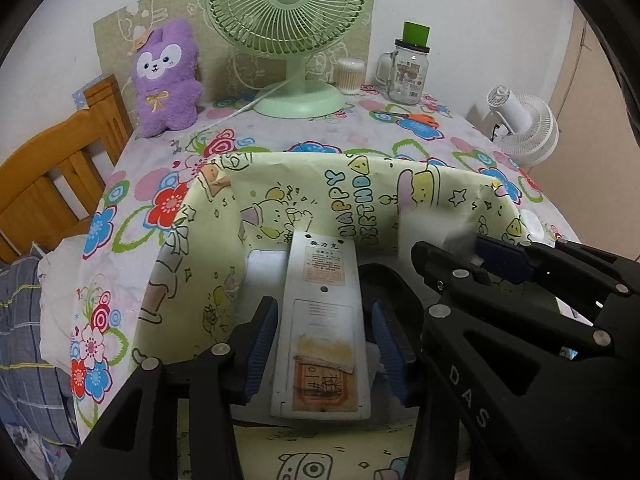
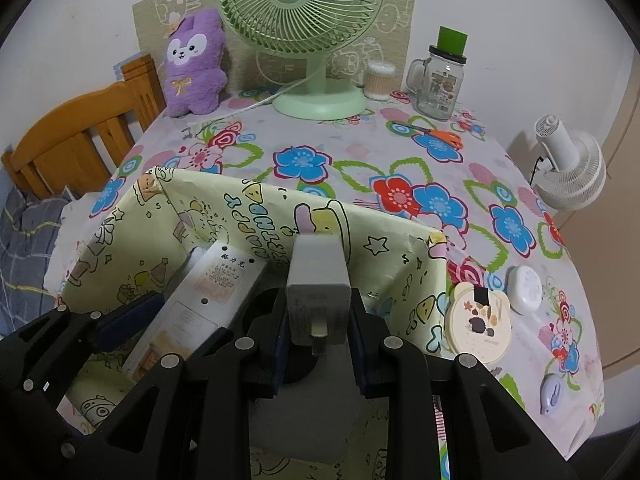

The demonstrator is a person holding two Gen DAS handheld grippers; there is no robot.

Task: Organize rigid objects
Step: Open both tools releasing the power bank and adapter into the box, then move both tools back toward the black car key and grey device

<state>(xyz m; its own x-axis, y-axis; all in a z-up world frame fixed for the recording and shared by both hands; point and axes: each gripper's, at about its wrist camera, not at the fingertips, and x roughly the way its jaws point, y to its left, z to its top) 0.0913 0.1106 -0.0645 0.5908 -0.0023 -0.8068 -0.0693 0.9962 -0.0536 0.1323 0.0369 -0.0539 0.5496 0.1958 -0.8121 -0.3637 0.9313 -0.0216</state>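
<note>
My left hand-held gripper (image 1: pixel 322 350) has its fingers apart around the white remote (image 1: pixel 320 324) over the paper-lined box (image 1: pixel 200 240). To its right, my right hand-held gripper (image 2: pixel 318 342) is clamped on the grey charger (image 2: pixel 318 300) over that box.

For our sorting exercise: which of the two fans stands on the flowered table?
The green fan, by the purple plush; the white fan sits beyond the table's edge.

The remote control's (image 1: pixel 320 320) printed label was too small to read. The white adapter (image 2: pixel 319 280) hid the box (image 2: pixel 120 216) floor beneath it. The right gripper's (image 1: pixel 476 258) held item was blurred in the left wrist view.
</note>
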